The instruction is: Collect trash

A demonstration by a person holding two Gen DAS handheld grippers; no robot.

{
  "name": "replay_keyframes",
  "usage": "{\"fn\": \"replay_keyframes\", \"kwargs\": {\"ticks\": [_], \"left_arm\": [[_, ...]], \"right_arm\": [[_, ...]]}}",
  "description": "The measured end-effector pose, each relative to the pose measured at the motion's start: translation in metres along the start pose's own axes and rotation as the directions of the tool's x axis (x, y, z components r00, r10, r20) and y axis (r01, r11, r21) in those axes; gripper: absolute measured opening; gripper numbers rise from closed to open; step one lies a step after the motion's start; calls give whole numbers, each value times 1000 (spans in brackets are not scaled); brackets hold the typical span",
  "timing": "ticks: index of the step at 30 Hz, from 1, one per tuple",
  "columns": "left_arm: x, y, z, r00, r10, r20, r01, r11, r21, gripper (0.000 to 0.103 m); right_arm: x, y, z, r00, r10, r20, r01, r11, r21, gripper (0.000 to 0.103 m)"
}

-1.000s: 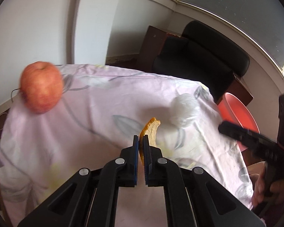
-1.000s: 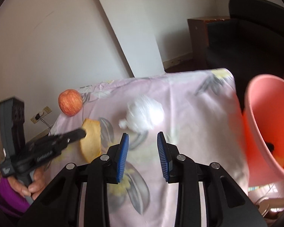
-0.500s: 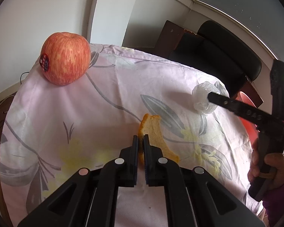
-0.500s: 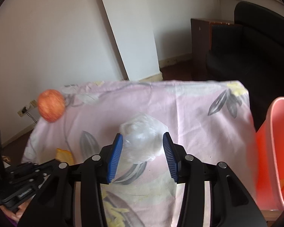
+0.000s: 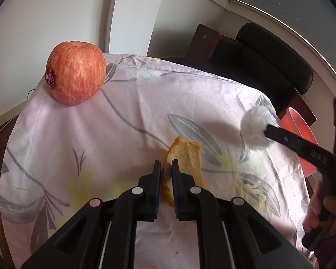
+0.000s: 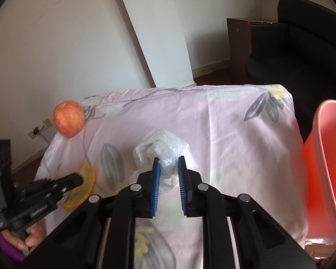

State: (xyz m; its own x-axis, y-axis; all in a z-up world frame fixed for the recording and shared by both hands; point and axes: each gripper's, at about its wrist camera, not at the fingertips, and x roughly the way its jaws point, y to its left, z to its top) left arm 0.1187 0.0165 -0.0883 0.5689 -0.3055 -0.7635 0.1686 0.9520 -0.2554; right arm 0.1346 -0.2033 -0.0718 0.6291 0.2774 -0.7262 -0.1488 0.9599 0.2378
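Note:
My left gripper [image 5: 166,168] is shut on an orange peel [image 5: 184,159] that rests on the pink flowered tablecloth [image 5: 123,116]. The peel also shows in the right wrist view [image 6: 85,186], held by the left gripper [image 6: 78,179]. My right gripper [image 6: 169,163] has its blue pads closed in on a crumpled clear plastic bag [image 6: 162,148] at the table's middle right. In the left wrist view the bag [image 5: 255,127] sits at the tip of the right gripper [image 5: 267,132].
A red apple [image 5: 75,78] stands at the table's far left corner; it also shows in the right wrist view [image 6: 68,118]. A salmon-red bin [image 6: 327,168] stands past the table's right edge. A black sofa [image 5: 271,65] and a brown cabinet stand behind.
My right gripper moved forward over the plastic bag and narrowed its pads onto it. My left gripper lowered with the peel toward the cloth and keeps its hold.

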Motion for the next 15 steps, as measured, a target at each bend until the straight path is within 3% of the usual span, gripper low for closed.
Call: {"fn": "replay_keyframes", "kwargs": {"ticks": [4, 8, 15], "left_arm": [[1, -3, 1, 1000, -2, -2, 2, 1000, 10, 17], [2, -8, 2, 1000, -3, -3, 3, 1000, 28, 31], [4, -13, 2, 1000, 24, 1, -24, 999, 44, 33]], "right_arm": [[-18, 2, -11, 1000, 20, -4, -20, 1000, -3, 15], [-34, 0, -25, 999, 34, -19, -34, 999, -1, 15], [-50, -6, -54, 999, 4, -44, -4, 1000, 8, 15]]}}
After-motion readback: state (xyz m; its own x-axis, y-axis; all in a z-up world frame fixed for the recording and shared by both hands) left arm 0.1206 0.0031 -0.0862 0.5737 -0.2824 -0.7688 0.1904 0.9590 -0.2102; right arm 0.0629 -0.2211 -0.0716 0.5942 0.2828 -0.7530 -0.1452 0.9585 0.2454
